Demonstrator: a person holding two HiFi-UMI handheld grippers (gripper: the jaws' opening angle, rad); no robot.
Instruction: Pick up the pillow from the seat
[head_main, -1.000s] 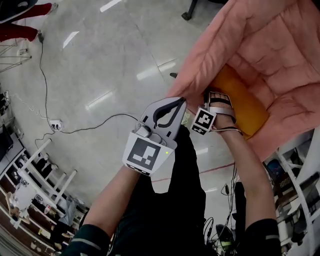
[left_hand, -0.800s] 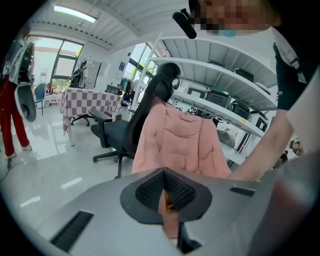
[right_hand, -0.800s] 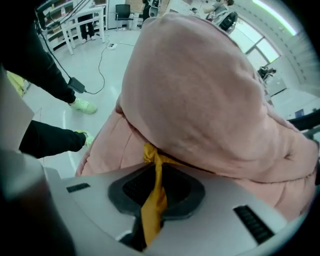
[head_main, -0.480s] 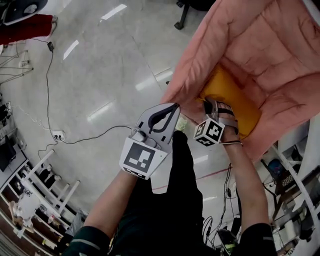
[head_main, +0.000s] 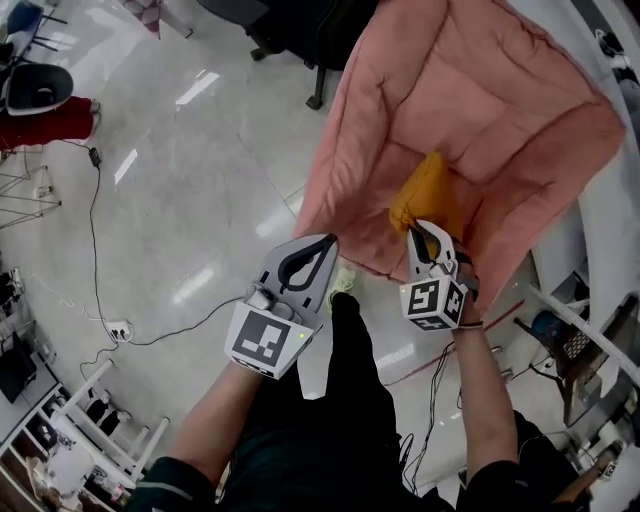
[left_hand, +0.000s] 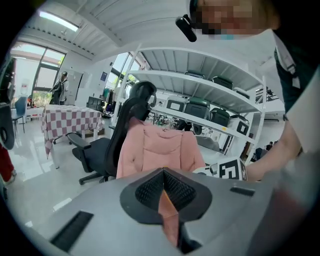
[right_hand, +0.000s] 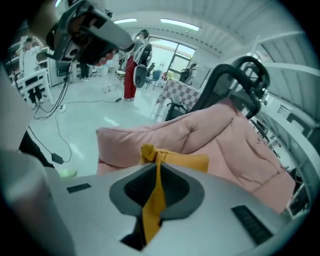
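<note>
The yellow pillow lies in the hollow of a pink quilted cushion that covers an office chair's seat and back. My right gripper has the pillow's near corner between its jaws. In the right gripper view a bunched yellow strip runs between the pads, which are closing on it. My left gripper sits at the cushion's front left edge. Its jaws are together, with a thin pink strip of fabric pinched between them.
The black office chair stands on a glossy grey floor. Cables and a power strip lie on the floor at the left. White metal shelving with boxes rises behind the chair. A checked table stands far left.
The right gripper's jaws have closed on the pillow's corner and drawn it toward me, bunching the fabric. The head view has tipped, so more of the chair shows. The left gripper stays at the cushion's edge.
</note>
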